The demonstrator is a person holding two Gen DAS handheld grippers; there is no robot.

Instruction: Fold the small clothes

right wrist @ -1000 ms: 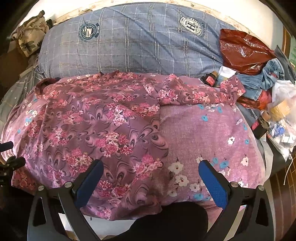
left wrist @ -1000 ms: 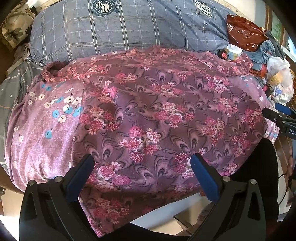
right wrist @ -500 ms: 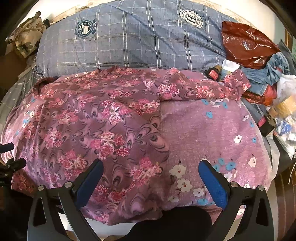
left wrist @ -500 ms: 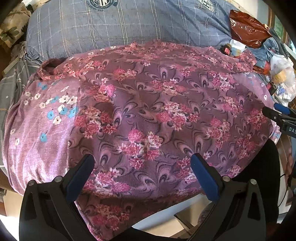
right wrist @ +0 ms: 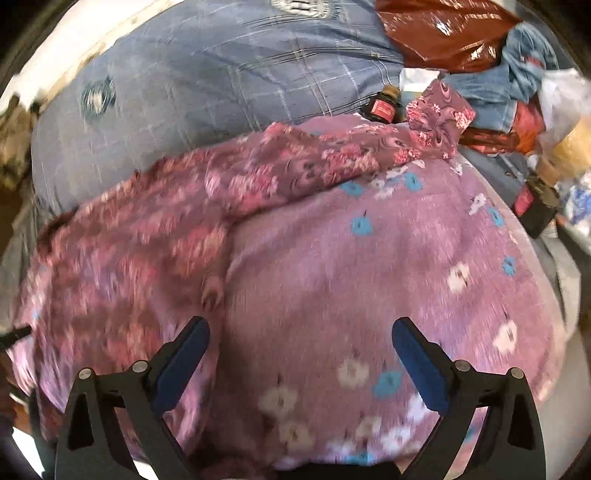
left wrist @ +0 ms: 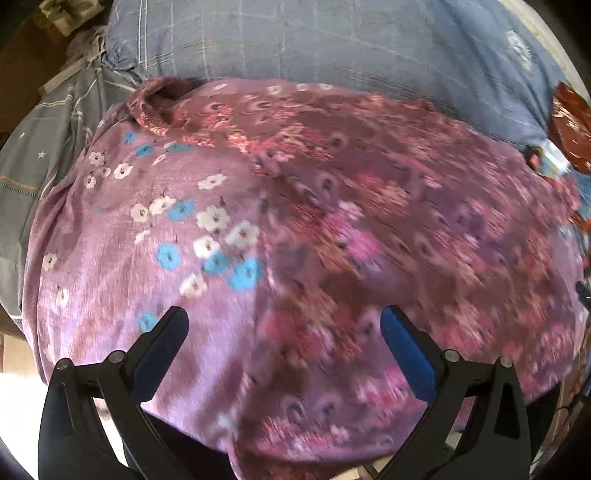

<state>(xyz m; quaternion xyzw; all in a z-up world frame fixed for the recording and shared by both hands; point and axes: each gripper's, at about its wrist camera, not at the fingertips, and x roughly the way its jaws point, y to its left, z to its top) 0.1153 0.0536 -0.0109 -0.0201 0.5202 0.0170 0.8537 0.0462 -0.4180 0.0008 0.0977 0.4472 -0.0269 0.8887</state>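
A maroon garment with pink flower print (left wrist: pixel 388 229) lies spread on a pale purple cloth with white and blue flowers (left wrist: pixel 122 229). In the right wrist view the garment (right wrist: pixel 140 243) covers the left half, its sleeve (right wrist: pixel 436 125) reaching to the back right, and the purple cloth (right wrist: pixel 369 266) fills the right. My left gripper (left wrist: pixel 284 325) is open and empty above the garment's left edge. My right gripper (right wrist: pixel 301 336) is open and empty above the garment's right edge. Both views are blurred.
A blue-grey checked pillow (left wrist: pixel 314 40) lies behind the garment, and it also shows in the right wrist view (right wrist: pixel 229 74). At the back right are a dark red plastic bag (right wrist: pixel 443 29), a small bottle (right wrist: pixel 384 107), jeans (right wrist: pixel 491 85) and other clutter.
Both grippers have moved outward and closer to the cloth: the left one to the left, the right one to the right. Both stay open. The garment lies as before.
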